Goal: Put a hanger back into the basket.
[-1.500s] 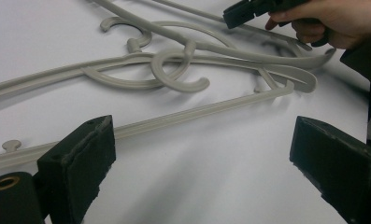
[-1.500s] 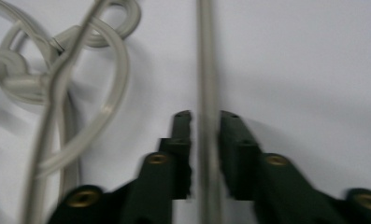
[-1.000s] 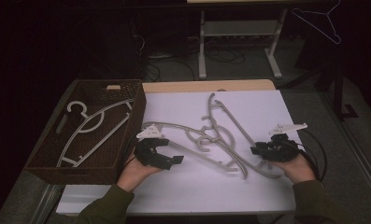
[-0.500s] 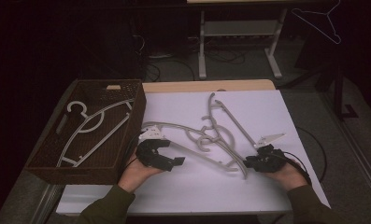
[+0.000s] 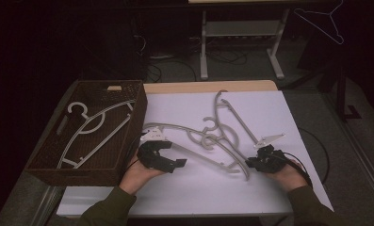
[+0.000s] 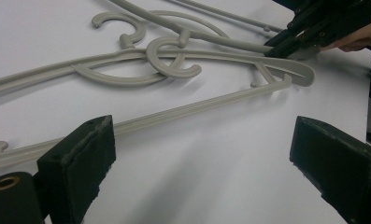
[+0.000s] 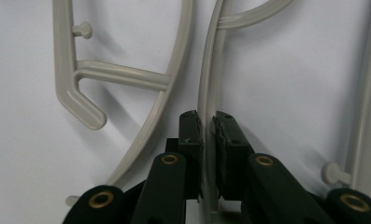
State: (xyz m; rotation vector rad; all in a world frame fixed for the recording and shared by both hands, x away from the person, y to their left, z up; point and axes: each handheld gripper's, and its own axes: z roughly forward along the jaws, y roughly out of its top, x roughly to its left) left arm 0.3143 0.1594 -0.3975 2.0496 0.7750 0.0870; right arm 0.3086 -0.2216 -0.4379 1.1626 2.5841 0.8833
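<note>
Since the grey hangers are tangled in a pile on the white table cover (image 5: 269,113), it makes sense that the right gripper (image 7: 207,122) goes for an outer arm first: its jaws have just been closing and now pinch the thin rim of the hanger (image 7: 206,84) near its end, probably to slide it free of the others. The left gripper (image 6: 197,177) sits low with its jaws spread wide and nothing between them, just beside another hanger's bar (image 6: 197,107), likely waiting its turn. One hanger already lies in the brown basket (image 5: 128,141) at the left, so that looks like where these go.
</note>
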